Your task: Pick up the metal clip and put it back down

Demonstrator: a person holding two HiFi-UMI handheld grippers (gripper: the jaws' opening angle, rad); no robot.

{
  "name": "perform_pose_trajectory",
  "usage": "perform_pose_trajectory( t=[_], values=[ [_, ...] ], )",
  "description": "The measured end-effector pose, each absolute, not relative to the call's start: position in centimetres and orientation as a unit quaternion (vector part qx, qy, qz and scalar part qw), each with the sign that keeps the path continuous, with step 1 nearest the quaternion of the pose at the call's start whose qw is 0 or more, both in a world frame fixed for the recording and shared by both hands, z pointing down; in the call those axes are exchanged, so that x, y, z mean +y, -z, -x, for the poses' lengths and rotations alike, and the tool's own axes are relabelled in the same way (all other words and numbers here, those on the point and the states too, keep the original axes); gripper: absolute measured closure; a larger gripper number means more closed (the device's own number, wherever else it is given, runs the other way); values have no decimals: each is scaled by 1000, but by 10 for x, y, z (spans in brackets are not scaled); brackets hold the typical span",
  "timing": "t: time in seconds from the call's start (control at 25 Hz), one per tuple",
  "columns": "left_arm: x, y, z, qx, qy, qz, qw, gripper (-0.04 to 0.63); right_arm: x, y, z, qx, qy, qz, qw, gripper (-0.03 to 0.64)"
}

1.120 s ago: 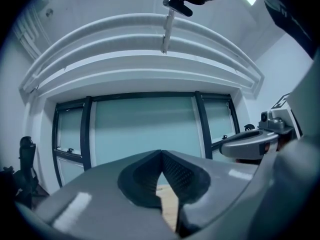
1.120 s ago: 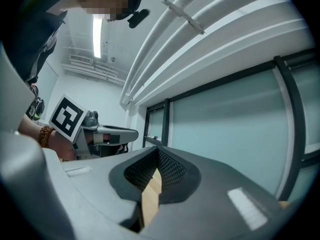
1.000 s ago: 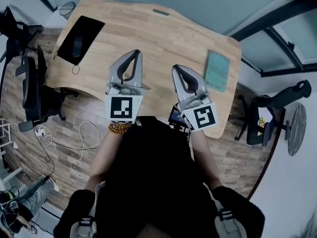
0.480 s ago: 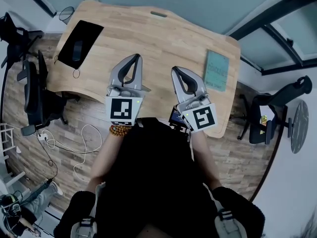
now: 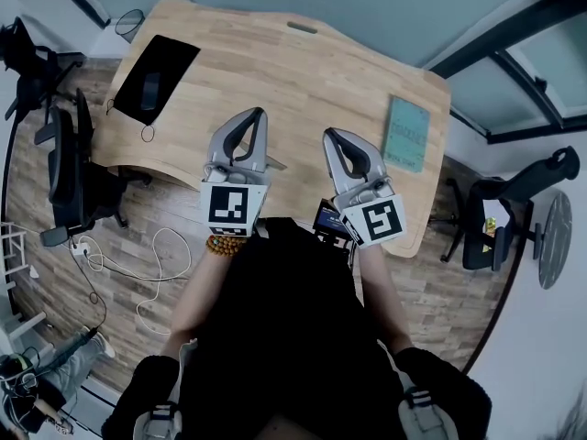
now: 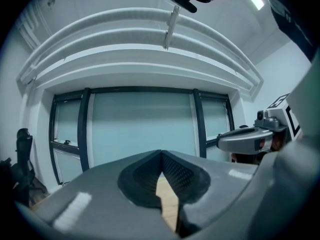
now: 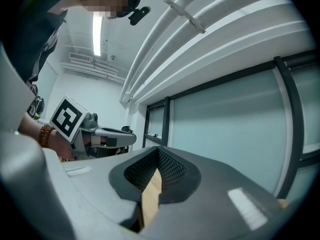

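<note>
I cannot pick out a metal clip with certainty; a small thin loop [image 5: 147,134] lies on the wooden desk [image 5: 303,71] by a black mat, too small to identify. My left gripper [image 5: 257,115] is held level above the desk's near edge, its jaws shut on nothing. Beside it my right gripper [image 5: 329,135] is also shut and empty. In the left gripper view the left gripper [image 6: 161,155] has its pads meeting and faces a window. The right gripper [image 7: 158,153] shows the same in the right gripper view.
A black mat [image 5: 170,58] with a dark object [image 5: 149,90] on it lies at the desk's left end, a teal book [image 5: 406,133] at its right end. Office chairs stand left [image 5: 55,154] and right [image 5: 500,218]. A cable [image 5: 138,255] trails on the floor.
The head view has shifted a little, so both grippers sit slightly lower and further right in it. Both stay shut and side by side.
</note>
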State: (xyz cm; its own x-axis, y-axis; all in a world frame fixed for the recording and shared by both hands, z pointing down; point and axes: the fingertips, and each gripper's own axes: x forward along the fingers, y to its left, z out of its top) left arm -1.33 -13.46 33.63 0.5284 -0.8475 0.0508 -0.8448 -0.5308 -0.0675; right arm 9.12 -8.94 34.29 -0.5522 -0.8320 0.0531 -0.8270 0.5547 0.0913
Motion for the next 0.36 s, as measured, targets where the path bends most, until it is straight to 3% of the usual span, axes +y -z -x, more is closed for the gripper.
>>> perform_pose_trajectory(
  t=[0.36],
  values=[
    [-124, -343, 70, 504, 53, 862, 2, 595, -88, -340, -46, -895, 23, -442, 54, 594]
  ],
)
